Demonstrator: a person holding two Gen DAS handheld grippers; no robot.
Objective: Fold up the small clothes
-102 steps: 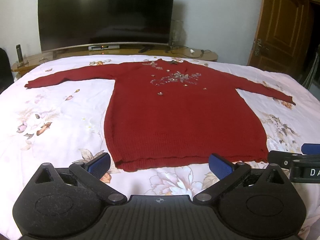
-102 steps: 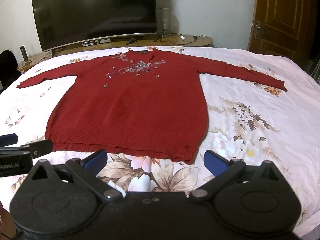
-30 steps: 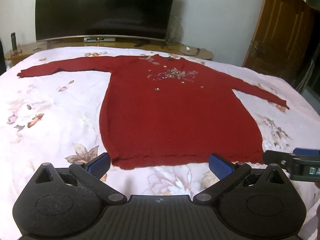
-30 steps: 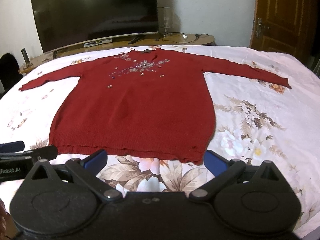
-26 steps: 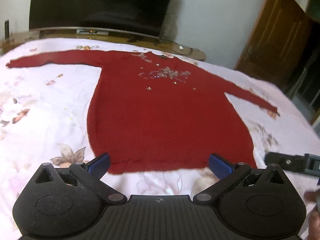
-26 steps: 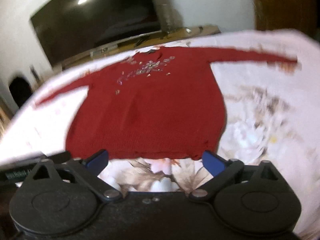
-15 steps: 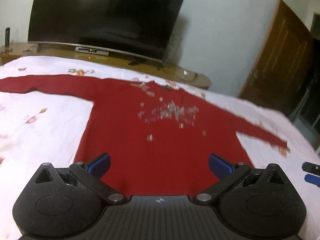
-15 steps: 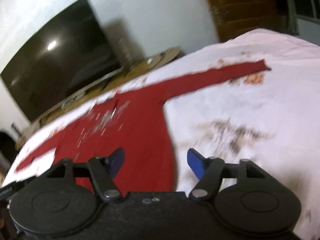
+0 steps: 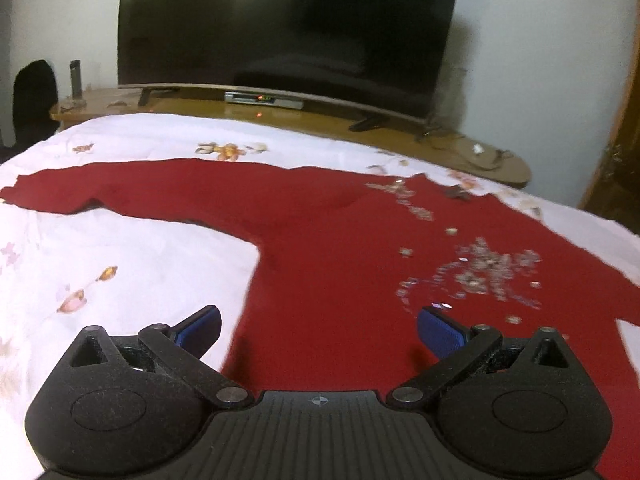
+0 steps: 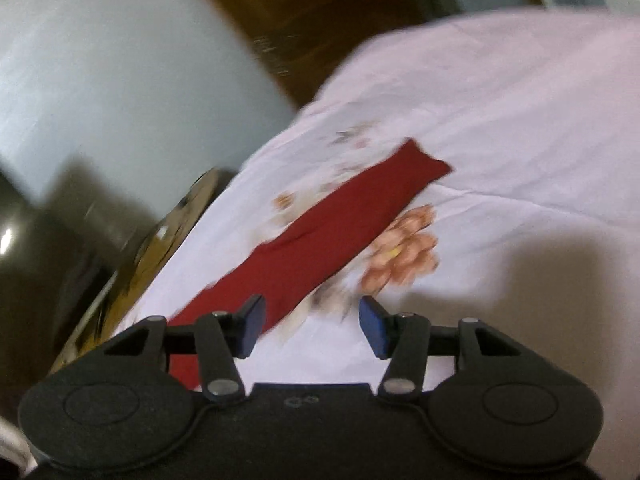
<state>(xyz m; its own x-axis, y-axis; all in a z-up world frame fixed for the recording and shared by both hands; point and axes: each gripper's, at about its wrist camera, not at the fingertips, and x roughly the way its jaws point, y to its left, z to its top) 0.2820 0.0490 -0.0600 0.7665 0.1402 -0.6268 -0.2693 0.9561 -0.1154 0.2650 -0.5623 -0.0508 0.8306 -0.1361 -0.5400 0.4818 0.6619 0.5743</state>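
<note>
A red knit sweater (image 9: 340, 256) with sequin trim (image 9: 480, 268) lies flat on the floral bedsheet (image 9: 132, 260). In the left wrist view its left sleeve (image 9: 120, 188) stretches to the far left. My left gripper (image 9: 318, 328) is open and empty, over the sweater's body by the left armpit. In the right wrist view only the right sleeve (image 10: 332, 240) shows, running up to its cuff (image 10: 420, 164). My right gripper (image 10: 312, 326) is partly open and empty, with the sleeve just ahead of its left finger.
A large dark TV (image 9: 288, 28) stands on a wooden bench (image 9: 280, 116) beyond the bed's far edge. A dark bottle (image 9: 76, 80) and a black chair back (image 9: 34, 104) are at far left. In the blurred right wrist view, a wall and wooden door (image 10: 320, 4) lie beyond the bed.
Both grippers have moved forward from the hem: the left up over the sweater's body toward the left armpit, the right swung out to the right sleeve. The right jaws have narrowed.
</note>
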